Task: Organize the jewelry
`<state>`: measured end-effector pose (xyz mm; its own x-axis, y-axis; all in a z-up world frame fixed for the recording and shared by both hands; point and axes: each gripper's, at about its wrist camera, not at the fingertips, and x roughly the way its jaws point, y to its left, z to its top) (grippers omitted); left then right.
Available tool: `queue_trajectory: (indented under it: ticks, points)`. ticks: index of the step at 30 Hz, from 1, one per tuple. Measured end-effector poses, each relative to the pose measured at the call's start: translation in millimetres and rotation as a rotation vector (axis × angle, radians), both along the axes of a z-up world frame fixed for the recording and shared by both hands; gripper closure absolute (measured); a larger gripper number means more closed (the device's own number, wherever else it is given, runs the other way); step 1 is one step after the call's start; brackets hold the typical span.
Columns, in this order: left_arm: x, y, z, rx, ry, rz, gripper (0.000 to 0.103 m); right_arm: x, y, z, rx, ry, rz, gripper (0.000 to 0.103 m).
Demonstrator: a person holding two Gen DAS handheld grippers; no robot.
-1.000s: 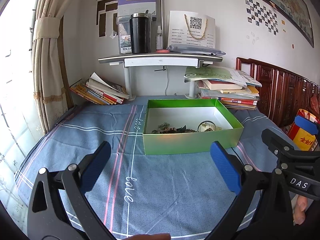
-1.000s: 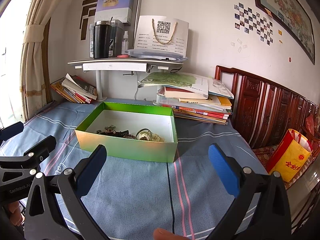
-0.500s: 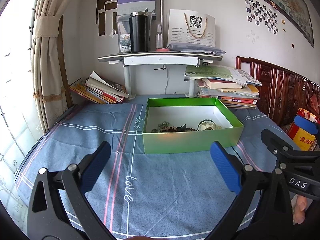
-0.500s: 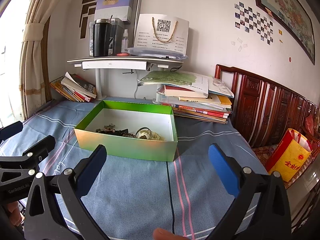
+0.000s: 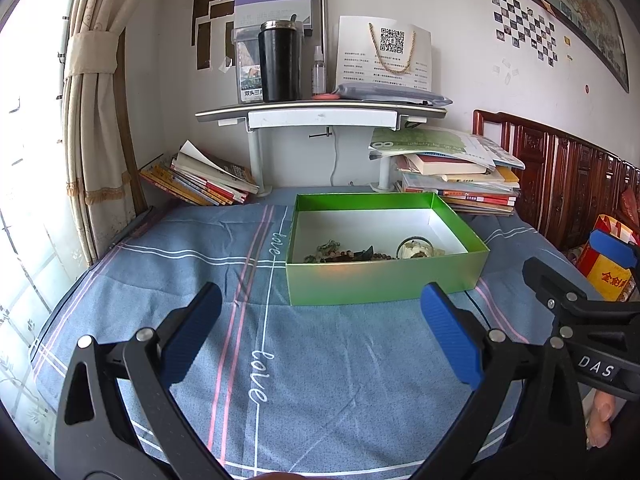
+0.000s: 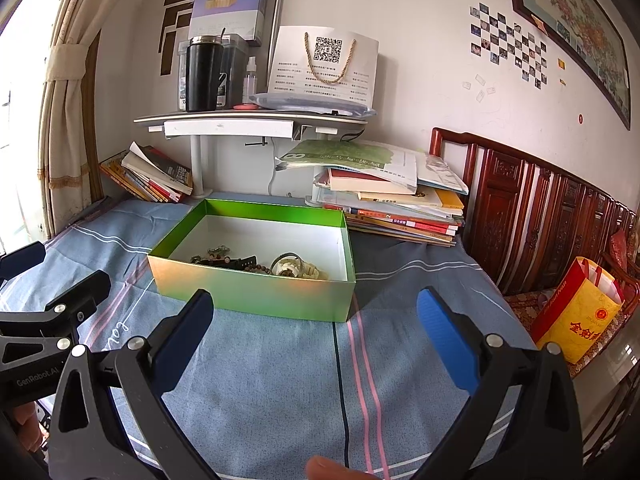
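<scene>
A green open box (image 5: 384, 280) (image 6: 256, 292) sits on the blue cloth. Inside lie bead bracelets (image 5: 340, 254) (image 6: 224, 258) and a pale bangle piece (image 5: 416, 248) (image 6: 292, 268) near its front wall. My left gripper (image 5: 320, 336) is open and empty, held back in front of the box. My right gripper (image 6: 312, 336) is open and empty, also in front of the box, to the right of the left one. The right gripper's body shows at the right of the left wrist view (image 5: 580, 312).
The blue striped cloth (image 5: 260, 360) covers the table. Stacked books (image 5: 456, 184) lie behind the box at right, leaning books (image 5: 200, 180) at back left. A small raised shelf (image 5: 320, 114) holds a black tumbler (image 5: 280, 62). A wooden bench (image 6: 540, 220) and a red-yellow bag (image 6: 576, 316) stand at right.
Both grippers have drawn slightly back from the box; nothing else has moved.
</scene>
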<state>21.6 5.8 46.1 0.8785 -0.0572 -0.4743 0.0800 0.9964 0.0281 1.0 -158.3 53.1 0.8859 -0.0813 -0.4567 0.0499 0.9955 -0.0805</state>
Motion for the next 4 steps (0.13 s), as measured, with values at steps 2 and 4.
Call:
queue_trajectory:
  ticks: [2, 4]
  points:
    - [0.1, 0.3, 0.0, 0.003, 0.001, 0.002, 0.004, 0.9, 0.6, 1.1, -0.002, 0.000, -0.002, 0.003]
    - [-0.4, 0.8, 0.0, 0.006, 0.000, 0.003, 0.004, 1.0, 0.7, 1.1, -0.001, 0.000, -0.002, 0.003]
